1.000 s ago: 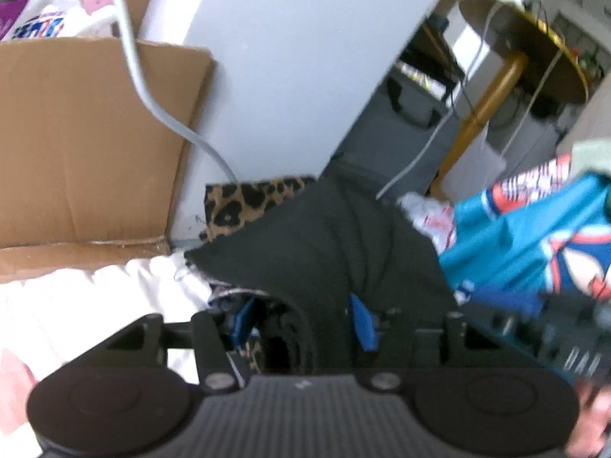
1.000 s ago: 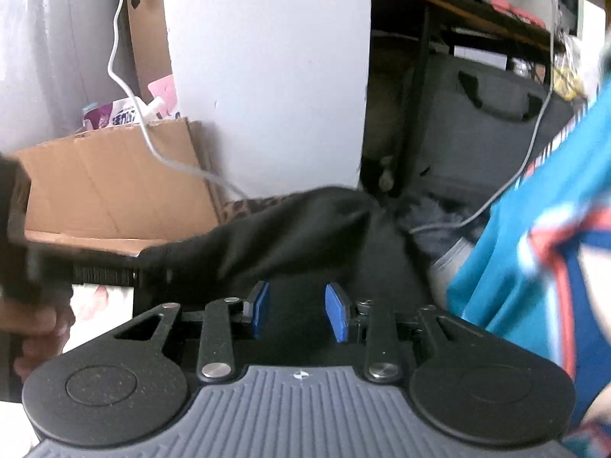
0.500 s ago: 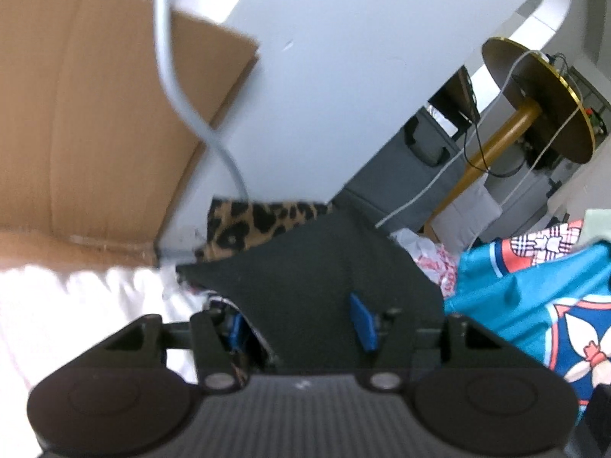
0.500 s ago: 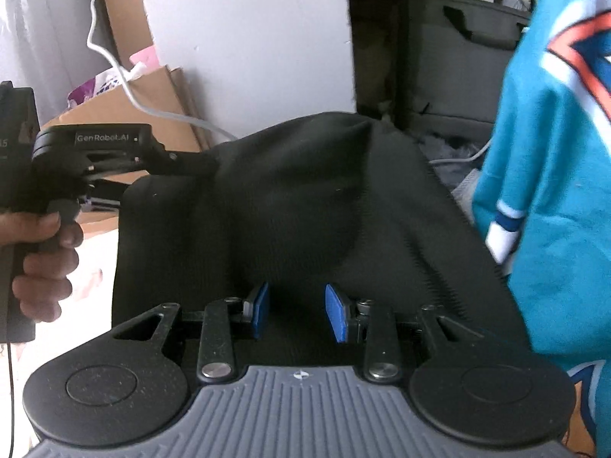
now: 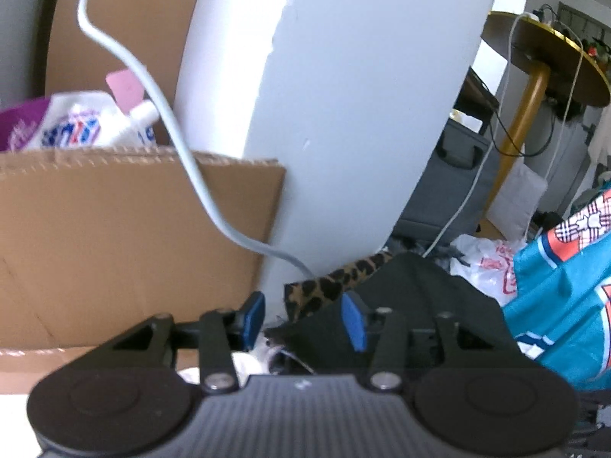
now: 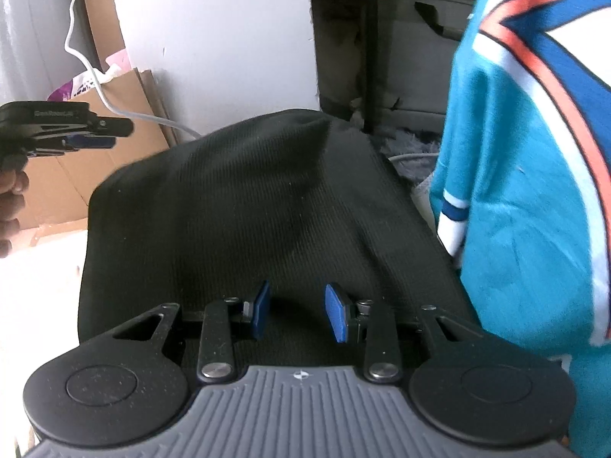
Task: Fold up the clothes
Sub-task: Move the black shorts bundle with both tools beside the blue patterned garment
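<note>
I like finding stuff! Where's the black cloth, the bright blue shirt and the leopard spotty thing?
black cloth (image 6: pixel 248 206): right wrist view, middle of its flat top.
bright blue shirt (image 6: pixel 515 229): right wrist view, plain teal part.
leopard spotty thing (image 5: pixel 336 282): left wrist view, spotted strip behind the black cloth.

left gripper label: probably "GenRobot.AI", blurred | pouch print: blue letters, unreadable

White wall, cardboard box — perhaps a gold side table.
</note>
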`<state>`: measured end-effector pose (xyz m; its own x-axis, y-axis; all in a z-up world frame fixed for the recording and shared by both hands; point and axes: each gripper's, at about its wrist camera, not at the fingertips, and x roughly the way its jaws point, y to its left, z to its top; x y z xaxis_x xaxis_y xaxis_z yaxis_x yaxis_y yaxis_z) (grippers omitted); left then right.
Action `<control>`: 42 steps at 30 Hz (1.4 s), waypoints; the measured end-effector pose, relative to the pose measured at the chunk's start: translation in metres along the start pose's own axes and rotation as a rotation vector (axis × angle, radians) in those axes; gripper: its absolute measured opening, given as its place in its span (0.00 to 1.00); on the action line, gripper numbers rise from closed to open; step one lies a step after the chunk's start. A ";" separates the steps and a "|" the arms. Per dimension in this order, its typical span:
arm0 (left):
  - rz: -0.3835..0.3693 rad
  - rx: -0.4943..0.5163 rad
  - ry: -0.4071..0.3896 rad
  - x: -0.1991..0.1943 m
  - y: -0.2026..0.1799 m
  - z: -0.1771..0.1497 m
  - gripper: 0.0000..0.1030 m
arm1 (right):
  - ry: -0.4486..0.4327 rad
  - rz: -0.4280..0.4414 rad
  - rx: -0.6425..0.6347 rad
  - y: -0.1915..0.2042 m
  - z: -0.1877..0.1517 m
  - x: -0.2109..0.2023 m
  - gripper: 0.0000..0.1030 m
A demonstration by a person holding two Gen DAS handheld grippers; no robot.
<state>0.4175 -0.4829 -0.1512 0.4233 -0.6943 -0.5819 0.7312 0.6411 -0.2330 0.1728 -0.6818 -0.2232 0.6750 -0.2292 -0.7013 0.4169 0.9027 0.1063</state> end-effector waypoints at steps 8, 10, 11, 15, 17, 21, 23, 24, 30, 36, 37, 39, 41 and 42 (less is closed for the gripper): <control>-0.168 0.115 0.049 -0.019 -0.039 -0.013 0.30 | -0.024 -0.026 -0.021 -0.015 -0.008 -0.013 0.38; -0.178 0.149 0.067 -0.014 -0.053 -0.024 0.30 | -0.031 -0.040 -0.018 -0.020 -0.009 -0.012 0.38; -0.172 0.166 0.072 -0.011 -0.057 -0.029 0.30 | -0.034 -0.047 -0.017 -0.023 -0.009 -0.011 0.38; -0.134 0.210 0.098 0.005 -0.064 -0.047 0.30 | -0.044 -0.064 -0.016 -0.031 -0.011 -0.005 0.38; -0.118 0.224 0.109 0.013 -0.063 -0.054 0.30 | -0.047 -0.071 -0.014 -0.034 -0.013 0.000 0.38; -0.103 0.232 0.117 0.023 -0.055 -0.067 0.30 | -0.048 -0.078 -0.010 -0.040 -0.020 0.008 0.38; -0.098 0.249 0.121 0.027 -0.052 -0.071 0.30 | -0.053 -0.085 -0.013 -0.043 -0.024 0.011 0.37; -0.096 0.258 0.124 0.029 -0.051 -0.073 0.30 | -0.056 -0.092 -0.011 -0.045 -0.025 0.011 0.37; -0.073 0.276 0.126 0.034 -0.054 -0.072 0.31 | -0.038 -0.125 0.018 -0.055 -0.032 0.011 0.37; -0.094 0.311 0.081 0.013 -0.063 -0.058 0.27 | -0.103 -0.099 -0.051 -0.032 -0.015 -0.010 0.37; -0.102 0.309 0.070 0.009 -0.063 -0.056 0.27 | -0.114 -0.094 -0.069 -0.028 -0.010 -0.010 0.37; -0.110 0.304 0.047 0.005 -0.063 -0.051 0.27 | -0.128 -0.080 -0.096 -0.022 0.001 -0.006 0.37; -0.110 0.292 0.032 0.006 -0.062 -0.046 0.27 | -0.138 -0.063 -0.120 -0.015 0.013 -0.001 0.37; -0.110 0.285 0.029 0.009 -0.062 -0.043 0.27 | -0.144 -0.054 -0.135 -0.012 0.020 0.003 0.37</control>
<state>0.3526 -0.5147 -0.1759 0.3206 -0.7421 -0.5886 0.8942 0.4421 -0.0703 0.1817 -0.7004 -0.2125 0.7384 -0.3192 -0.5941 0.3756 0.9263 -0.0309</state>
